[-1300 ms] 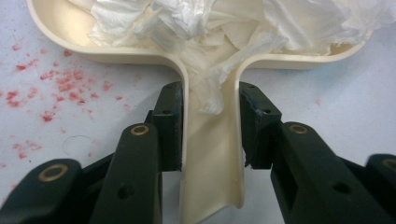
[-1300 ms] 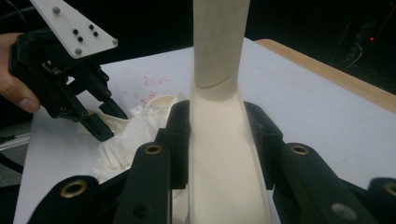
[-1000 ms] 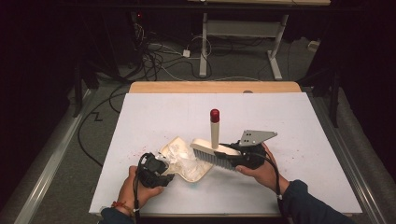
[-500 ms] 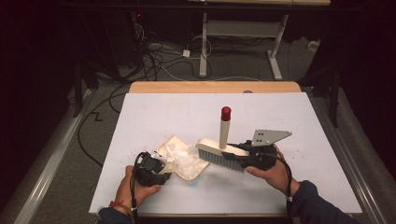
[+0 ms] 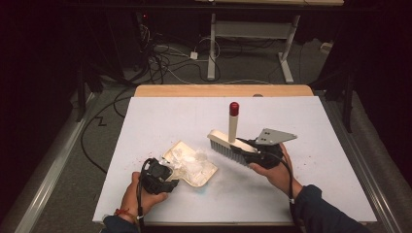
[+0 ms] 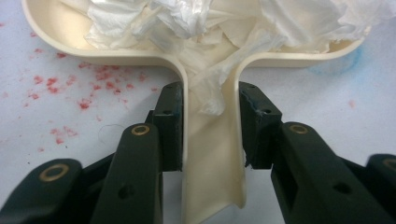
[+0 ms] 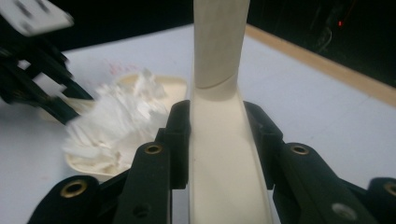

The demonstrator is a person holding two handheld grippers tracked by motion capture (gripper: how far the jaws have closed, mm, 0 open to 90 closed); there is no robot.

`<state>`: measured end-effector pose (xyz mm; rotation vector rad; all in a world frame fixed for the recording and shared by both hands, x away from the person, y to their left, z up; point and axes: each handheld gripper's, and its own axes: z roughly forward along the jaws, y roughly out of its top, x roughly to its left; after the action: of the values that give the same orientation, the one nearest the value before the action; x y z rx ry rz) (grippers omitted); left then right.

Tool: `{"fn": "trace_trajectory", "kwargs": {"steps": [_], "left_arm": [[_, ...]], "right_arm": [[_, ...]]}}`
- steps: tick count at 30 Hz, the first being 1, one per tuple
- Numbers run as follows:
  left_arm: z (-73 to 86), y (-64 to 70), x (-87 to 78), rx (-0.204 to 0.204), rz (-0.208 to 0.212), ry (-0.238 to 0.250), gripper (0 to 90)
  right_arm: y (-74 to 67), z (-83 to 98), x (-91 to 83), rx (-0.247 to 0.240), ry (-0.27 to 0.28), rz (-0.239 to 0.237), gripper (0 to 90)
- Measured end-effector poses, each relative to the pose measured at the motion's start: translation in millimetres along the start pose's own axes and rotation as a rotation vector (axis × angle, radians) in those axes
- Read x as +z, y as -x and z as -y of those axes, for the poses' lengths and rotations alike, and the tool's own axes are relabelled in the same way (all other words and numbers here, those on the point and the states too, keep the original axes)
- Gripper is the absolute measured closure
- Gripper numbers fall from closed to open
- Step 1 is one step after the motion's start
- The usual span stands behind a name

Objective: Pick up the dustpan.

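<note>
A cream dustpan [image 5: 194, 170] heaped with crumpled white paper [image 5: 187, 160] lies on the white table top [image 5: 160, 116]. My left gripper [image 5: 165, 178] is shut on its handle [image 6: 212, 158]; both pads press the handle's sides, and my left gripper [image 6: 210, 126] points at the paper [image 6: 187, 18]. My right gripper [image 5: 252, 154] is shut on a cream brush [image 5: 226, 141], whose dark bristles hang just right of the pan. Its red-tipped handle [image 5: 234, 108] stands upright. In the right gripper view my right gripper [image 7: 218, 135] clamps the brush body [image 7: 219, 116], with the pan and paper [image 7: 121, 121] to the left.
Red crumbs [image 6: 84, 88] are scattered on the table beside the pan, and more specks [image 5: 313, 155] lie to the right of the brush hand. A wooden edge [image 5: 223, 91] borders the far side. Cables [image 5: 160, 58] and desk legs [image 5: 286, 48] are on the floor beyond.
My right hand has carried the brush a little to the right, away from the dustpan. The left hand and the pan have stayed put.
</note>
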<state>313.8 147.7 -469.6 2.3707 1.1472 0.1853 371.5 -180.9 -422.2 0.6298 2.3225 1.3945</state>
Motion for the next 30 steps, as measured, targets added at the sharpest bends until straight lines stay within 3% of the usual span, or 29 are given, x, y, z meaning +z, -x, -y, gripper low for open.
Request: {"fn": "trace_trajectory", "kwargs": {"steps": [3, 7, 12, 14, 18, 28, 30], "left_arm": [[-0.7, 1.5, 0.4, 0.002, -0.001, 0.002, 62.7], [-1.5, 2.8, 0.8, 0.004, -0.003, 0.002, 62.6], [-1.3, 3.4, 0.2, 0.003, -0.004, 0.006, 62.7], [-1.2, 3.2, -0.6, -0.001, -0.004, 0.012, 62.7], [-0.8, 1.7, -1.2, -0.009, -0.004, 0.016, 62.8], [-0.7, 0.8, -1.5, -0.015, -0.001, 0.023, 62.8], [-0.8, 0.6, -1.4, -0.017, -0.002, 0.025, 62.8]], "right_arm": [[-1.8, 4.3, 19.0, -0.011, -0.035, -0.003, 68.3], [-9.6, 0.3, 32.7, -0.022, -0.038, -0.034, 68.3], [-19.2, -4.5, 40.9, -0.041, -0.011, -0.111, 68.3], [-20.9, -5.9, 40.2, -0.041, 0.009, -0.140, 68.3], [-21.6, -8.9, 33.9, -0.046, 0.043, -0.153, 68.3], [-14.2, -15.1, 14.5, -0.029, 0.062, -0.106, 68.3], [-12.6, -16.1, 10.9, -0.016, 0.063, -0.117, 68.3]]}}
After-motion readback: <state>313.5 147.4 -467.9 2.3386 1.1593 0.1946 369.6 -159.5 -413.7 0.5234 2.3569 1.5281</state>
